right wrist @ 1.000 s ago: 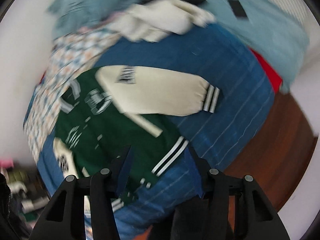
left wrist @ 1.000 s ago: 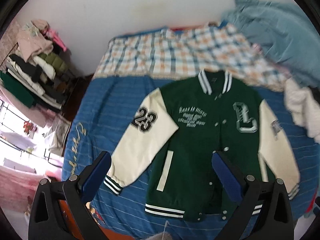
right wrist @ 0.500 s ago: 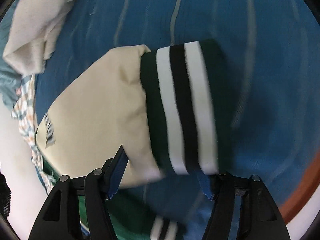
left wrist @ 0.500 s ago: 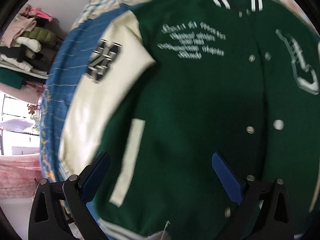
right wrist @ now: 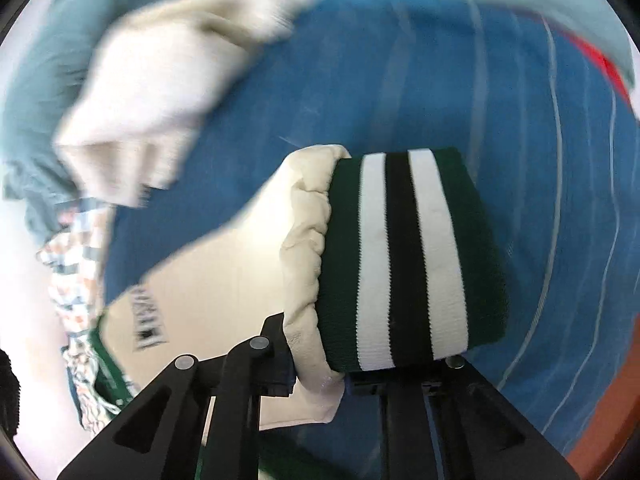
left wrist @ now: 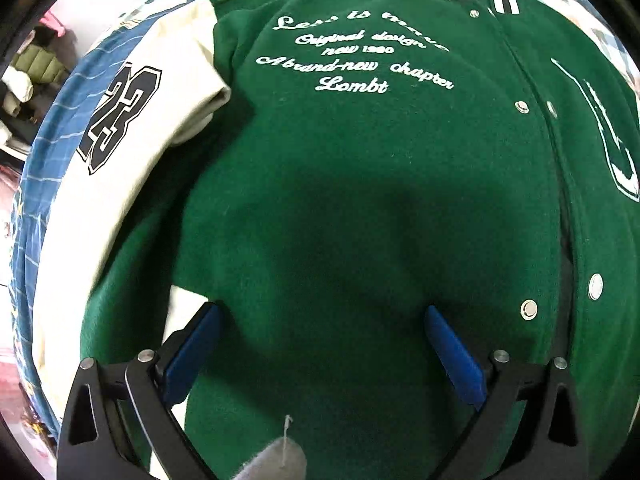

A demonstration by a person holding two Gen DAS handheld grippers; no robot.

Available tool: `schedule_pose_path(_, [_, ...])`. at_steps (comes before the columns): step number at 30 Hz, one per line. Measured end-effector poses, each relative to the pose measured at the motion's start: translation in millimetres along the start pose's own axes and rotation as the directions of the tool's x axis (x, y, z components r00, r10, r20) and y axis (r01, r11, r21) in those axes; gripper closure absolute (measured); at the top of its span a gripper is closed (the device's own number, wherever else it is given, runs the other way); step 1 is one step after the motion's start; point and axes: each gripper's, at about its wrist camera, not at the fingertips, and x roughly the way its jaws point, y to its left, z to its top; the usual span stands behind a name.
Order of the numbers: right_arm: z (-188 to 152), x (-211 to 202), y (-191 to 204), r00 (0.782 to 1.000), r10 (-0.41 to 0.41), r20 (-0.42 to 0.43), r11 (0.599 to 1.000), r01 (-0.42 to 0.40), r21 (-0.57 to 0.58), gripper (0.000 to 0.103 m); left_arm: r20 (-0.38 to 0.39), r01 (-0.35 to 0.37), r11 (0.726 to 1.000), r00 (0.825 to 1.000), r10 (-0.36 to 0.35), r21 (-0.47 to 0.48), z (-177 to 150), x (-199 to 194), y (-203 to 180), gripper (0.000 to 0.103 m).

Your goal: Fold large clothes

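A green varsity jacket (left wrist: 360,200) with cream sleeves lies face up on a blue bedspread (left wrist: 52,120). White script is on its chest and a "23" patch (left wrist: 120,116) on one sleeve. My left gripper (left wrist: 320,344) is open, close above the jacket's green front, with nothing between its blue pads. In the right wrist view the jacket's other cream sleeve (right wrist: 224,280) ends in a green cuff with white and black stripes (right wrist: 408,260). My right gripper (right wrist: 320,380) is shut on that sleeve end, just behind the cuff; its fingertips are hidden by the fabric.
A cream garment (right wrist: 160,92) and light blue fabric (right wrist: 40,80) lie on the blue bedspread (right wrist: 540,160) beyond the cuff. A checked cloth (right wrist: 76,272) lies at the left. Stacked clothes (left wrist: 36,64) stand beside the bed. Brown floor (right wrist: 612,420) shows past the bed's edge.
My left gripper has come down closer over the jacket's front. My right gripper has closed in on the striped cuff and gripped the sleeve end, lifting it slightly.
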Motion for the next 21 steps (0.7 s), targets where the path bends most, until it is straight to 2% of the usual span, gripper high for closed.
schedule_pose_path(4, [-19, -31, 105, 0.994, 0.108, 0.026, 0.972, -0.1, -0.212, 0.087, -0.027, 0.023, 0.998, 0.999, -0.024, -0.055, 9, -9, 15, 0.0])
schedule_pose_path(7, [-55, -37, 198, 0.979, 0.203, -0.007, 0.906, -0.191, -0.377, 0.087, -0.029, 0.011, 0.992, 0.999, -0.015, -0.123, 15, -23, 47, 0.0])
schedule_pose_path(10, [-109, -27, 283, 0.959, 0.265, -0.1, 0.814, -0.278, -0.509, 0.087, -0.018, -0.005, 0.982, 1.0, 0.001, -0.188, 14, -43, 88, 0.0])
schedule_pose_path(12, [-164, -14, 333, 0.944, 0.282, -0.17, 0.742, -0.327, -0.586, 0.087, -0.012, -0.026, 0.975, 1.0, 0.024, -0.222, 9, -54, 114, 0.0])
schedule_pose_path(15, [-270, 22, 402, 0.922, 0.264, -0.284, 0.607, -0.388, -0.694, 0.087, -0.015, -0.079, 0.952, 0.997, 0.078, -0.296, -8, -68, 169, 0.0])
schedule_pose_path(16, [-312, 36, 421, 0.917, 0.244, -0.317, 0.549, -0.4, -0.734, 0.087, -0.022, -0.091, 0.943, 0.996, 0.089, -0.321, -16, -68, 183, 0.0])
schedule_pose_path(19, [-432, 82, 452, 0.915, 0.144, -0.377, 0.403, -0.402, -0.822, 0.088, -0.071, -0.123, 0.897, 0.992, 0.102, -0.425, -52, -64, 237, 0.0])
schedule_pose_path(20, [-471, 96, 453, 0.921, 0.106, -0.375, 0.359, -0.388, -0.849, 0.088, -0.086, -0.129, 0.88, 0.991, 0.101, -0.458, -62, -62, 251, 0.0])
schedule_pose_path(21, [-509, 109, 454, 0.929, 0.061, -0.366, 0.297, -0.367, -0.882, 0.088, -0.099, -0.134, 0.864, 0.99, 0.098, -0.486, -72, -59, 263, 0.0])
